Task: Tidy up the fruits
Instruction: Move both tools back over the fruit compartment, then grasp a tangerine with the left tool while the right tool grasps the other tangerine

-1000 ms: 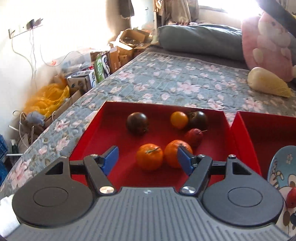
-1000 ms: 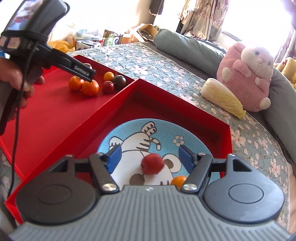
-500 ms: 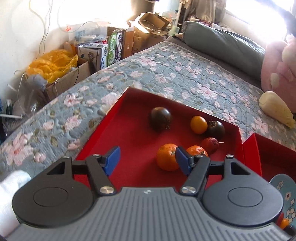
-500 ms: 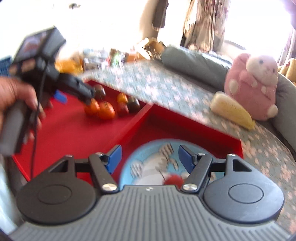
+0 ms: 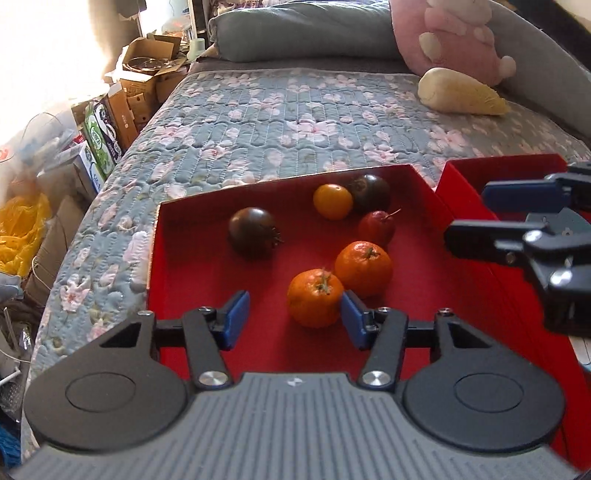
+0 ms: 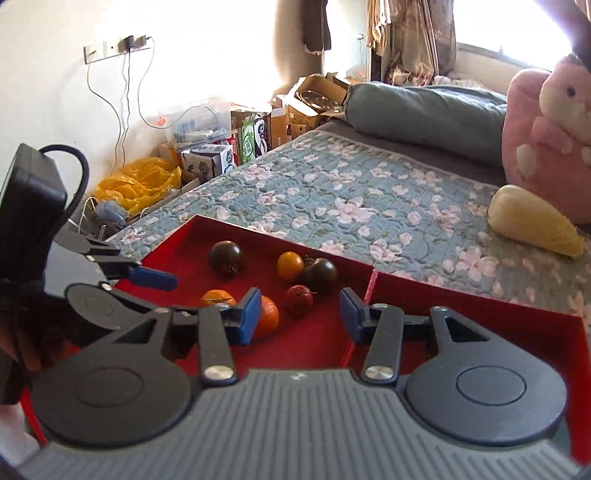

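A red tray (image 5: 207, 280) on the bed holds two mandarins (image 5: 314, 298) (image 5: 364, 268), a small red fruit (image 5: 376, 228), a yellow-orange tomato (image 5: 332, 201) and two dark tomatoes (image 5: 253, 232) (image 5: 371, 192). My left gripper (image 5: 293, 319) is open and empty, just in front of the nearest mandarin. My right gripper (image 6: 297, 315) is open and empty, over the tray's right side, near the small red fruit (image 6: 298, 299). It also shows in the left wrist view (image 5: 476, 218). A second red tray (image 6: 498, 325) lies to the right.
The trays lie on a floral quilt (image 5: 295, 122). A yellow corn-shaped plush (image 5: 460, 92), a pink plush (image 5: 454, 33) and a grey pillow (image 5: 303, 33) lie at the back. Cardboard boxes (image 5: 144, 77) and a yellow bag (image 5: 22, 229) stand beside the bed on the left.
My right gripper has swung left from above the plate in the second tray to over the fruit tray. My left gripper has turned right and come close to the nearest mandarin.
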